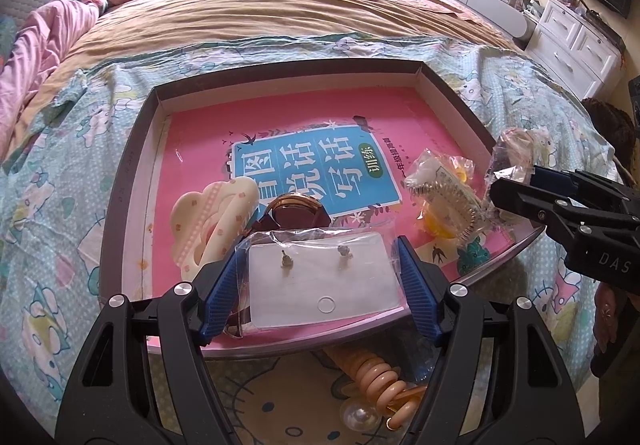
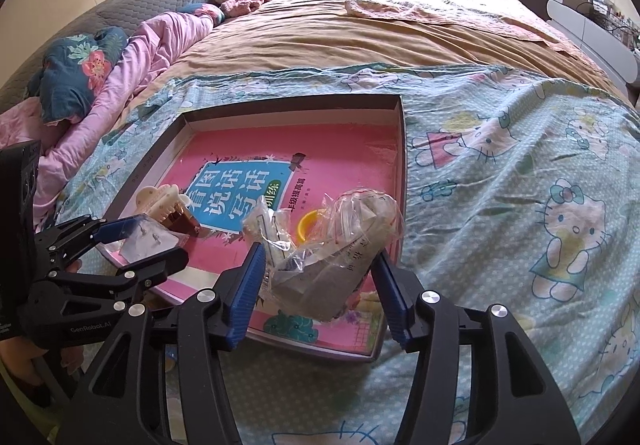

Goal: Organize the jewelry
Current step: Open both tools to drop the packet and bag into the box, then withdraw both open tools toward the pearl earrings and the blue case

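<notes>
Bed [image 1: 280, 25] with a cartoon-cat sheet [image 2: 520, 173]; on it a shallow box [image 1: 120, 181] lined with a pink book [image 1: 280, 125].

Near left corner of the box: a cream hair clip [image 1: 208, 221], and beside it a bronze watch [image 1: 296, 207] lying partly under a clear packet.

Left gripper [image 1: 320, 273], fingers [image 1: 218, 293] set fairly wide, one on each side of the earring card [image 1: 320, 277]. The card is white, in a clear sleeve, with two small studs, and lies on the near edge of the box. Pads seem to meet the sleeve edges; whether they press, cannot tell.

Just outside the box, near side, on the sheet: a spiral hair tie [image 1: 380, 381] and a clear bead.

Right of centre in the box: a bagged yellow ring and coiled chain [image 1: 444, 197].

Right gripper [image 2: 318, 277] over the near right corner of the box, fingers [image 2: 244, 285] parted at middling width. A crumpled clear bag [image 2: 340, 245] with paper inside stands between them; left pad touching it, right pad apart. No grip.
</notes>
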The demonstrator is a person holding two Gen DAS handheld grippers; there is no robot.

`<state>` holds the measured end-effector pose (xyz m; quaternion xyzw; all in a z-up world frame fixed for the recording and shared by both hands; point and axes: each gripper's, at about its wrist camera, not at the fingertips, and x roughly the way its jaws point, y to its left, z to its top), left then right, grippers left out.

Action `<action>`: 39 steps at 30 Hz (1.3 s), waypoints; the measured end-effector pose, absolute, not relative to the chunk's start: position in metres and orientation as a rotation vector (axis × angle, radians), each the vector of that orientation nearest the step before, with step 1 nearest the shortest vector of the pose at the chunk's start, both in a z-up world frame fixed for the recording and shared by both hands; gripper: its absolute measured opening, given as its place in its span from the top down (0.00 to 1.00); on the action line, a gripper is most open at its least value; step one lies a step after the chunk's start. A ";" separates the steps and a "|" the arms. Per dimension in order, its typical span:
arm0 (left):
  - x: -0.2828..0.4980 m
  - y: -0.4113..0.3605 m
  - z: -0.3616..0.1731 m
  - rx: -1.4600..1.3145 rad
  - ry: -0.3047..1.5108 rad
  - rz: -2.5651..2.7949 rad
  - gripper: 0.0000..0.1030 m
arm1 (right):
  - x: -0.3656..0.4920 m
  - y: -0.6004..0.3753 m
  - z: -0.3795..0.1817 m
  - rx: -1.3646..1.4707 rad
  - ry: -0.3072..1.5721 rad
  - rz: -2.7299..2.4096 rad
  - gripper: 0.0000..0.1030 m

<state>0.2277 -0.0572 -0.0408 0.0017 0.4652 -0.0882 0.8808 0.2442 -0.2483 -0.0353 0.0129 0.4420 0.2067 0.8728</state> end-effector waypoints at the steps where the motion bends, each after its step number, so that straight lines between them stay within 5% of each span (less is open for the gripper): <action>1: 0.227 -0.057 -0.040 0.003 0.968 -0.183 0.37 | 0.243 -0.249 -0.035 0.027 0.922 0.429 0.45; 19: 0.207 -0.051 -0.003 -0.018 0.888 -0.167 0.17 | 0.210 -0.268 0.023 0.052 0.748 0.410 0.21; 39: 0.169 -0.020 0.022 -0.065 0.823 -0.115 0.12 | 0.171 -0.258 0.048 0.044 0.691 0.445 0.19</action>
